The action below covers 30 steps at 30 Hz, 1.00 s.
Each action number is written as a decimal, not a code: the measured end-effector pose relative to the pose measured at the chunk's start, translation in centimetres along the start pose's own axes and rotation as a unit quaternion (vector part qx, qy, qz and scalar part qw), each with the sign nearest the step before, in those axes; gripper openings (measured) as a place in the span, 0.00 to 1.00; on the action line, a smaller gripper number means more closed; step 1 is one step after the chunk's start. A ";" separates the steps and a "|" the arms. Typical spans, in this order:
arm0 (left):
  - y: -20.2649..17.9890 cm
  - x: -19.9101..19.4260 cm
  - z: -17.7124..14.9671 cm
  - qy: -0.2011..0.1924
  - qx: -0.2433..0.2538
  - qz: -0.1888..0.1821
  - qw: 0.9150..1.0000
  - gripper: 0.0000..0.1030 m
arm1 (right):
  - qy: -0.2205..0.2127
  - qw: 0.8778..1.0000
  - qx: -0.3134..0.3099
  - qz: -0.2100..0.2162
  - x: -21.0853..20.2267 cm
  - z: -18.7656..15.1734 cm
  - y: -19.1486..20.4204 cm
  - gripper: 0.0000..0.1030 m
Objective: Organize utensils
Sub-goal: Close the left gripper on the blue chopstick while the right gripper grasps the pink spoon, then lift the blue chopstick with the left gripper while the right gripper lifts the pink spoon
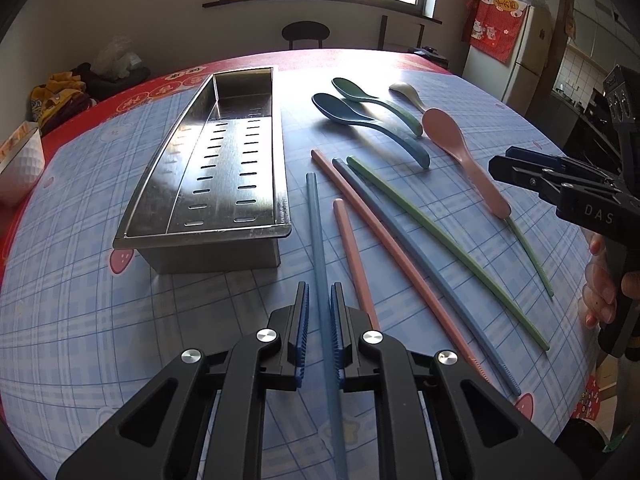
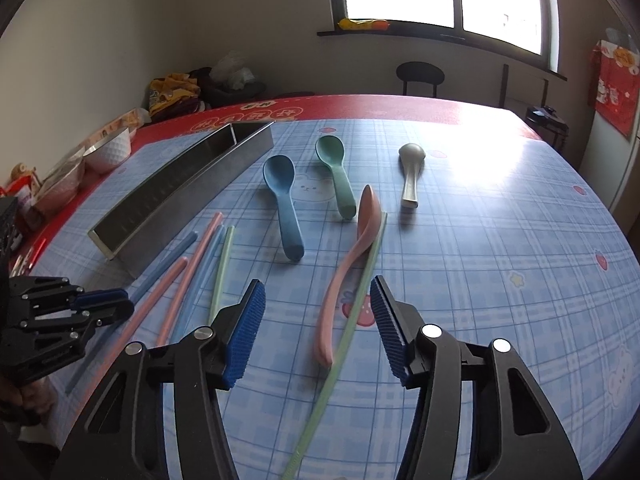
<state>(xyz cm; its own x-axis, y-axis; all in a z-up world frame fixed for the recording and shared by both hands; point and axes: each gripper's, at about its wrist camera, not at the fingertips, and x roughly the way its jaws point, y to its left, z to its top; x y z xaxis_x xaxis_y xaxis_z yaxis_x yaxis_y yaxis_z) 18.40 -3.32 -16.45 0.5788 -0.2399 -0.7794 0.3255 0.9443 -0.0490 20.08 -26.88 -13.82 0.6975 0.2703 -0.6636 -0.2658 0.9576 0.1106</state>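
Bench [image 1: 100,320]: a blue plaid cloth with a red border covers it; every utensil lies flat on it under window light.
Tray [image 1: 224,160]: a steel, slotted tray sits left of the utensils, its long axis running from the near edge toward the window; nothing lies in it.
Left gripper [image 1: 319,308]: jaws clamped on the blue chopstick [image 1: 316,232], which passes between the ribbed pads and points straight away toward the window, just beside the tray's right wall.
Right gripper [image 2: 318,308]: jaws part-way apart, pressing on nothing; the handle of the pink spoon [image 2: 348,264] and a green chopstick [image 2: 352,308] lie between them on the cloth.
Pink spoon: bowl pointing away toward the window, handle toward the right gripper, touching the green chopstick along its side.
Loose chopsticks: two pink [image 1: 384,248] [image 1: 354,264], one blue [image 1: 424,276] and a second green [image 1: 448,252] fan out between the two grippers, all lengthwise toward the window.
Other spoons: blue [image 2: 284,208], green [image 2: 336,176] and grey [image 2: 411,176] sit in a row beyond, bowls away, handles toward the camera.
Hand [image 1: 600,284]: fingers wrap the right gripper's handle at the left view's edge.
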 end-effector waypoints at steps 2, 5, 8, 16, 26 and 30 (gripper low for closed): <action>-0.1 0.0 0.0 0.000 0.001 0.002 1.000 0.11 | 0.000 1.000 -0.002 -0.005 0.4 0.8 0.0 0.38; 0.0 0.0 0.0 -0.001 0.001 0.002 1.000 0.11 | 0.016 1.000 0.006 -0.012 1.7 1.8 -0.3 0.29; 0.1 -0.1 -0.1 -0.002 0.000 0.001 1.000 0.11 | 0.031 0.999 0.017 -0.017 2.7 2.0 -0.6 0.27; 0.1 -0.1 -0.1 -0.002 0.002 0.003 1.000 0.11 | 0.066 0.997 0.037 -0.019 5.0 1.1 -1.2 0.17; 0.1 -0.1 -0.1 -0.002 -0.001 0.000 1.000 0.11 | 0.079 0.995 0.060 -0.003 6.0 1.1 -2.0 0.12; 0.1 -0.1 -0.1 -0.002 -0.002 -0.001 1.000 0.11 | 0.072 0.995 0.075 0.002 5.7 0.9 -2.5 0.09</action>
<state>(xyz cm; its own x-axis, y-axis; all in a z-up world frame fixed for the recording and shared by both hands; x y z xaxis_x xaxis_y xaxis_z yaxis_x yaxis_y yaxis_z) 18.31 -3.15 -16.46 0.5804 -0.2432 -0.7772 0.3242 0.9445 -0.0535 25.32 -27.65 -17.21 0.5904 0.2679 -0.7613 -0.1588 0.9634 0.2159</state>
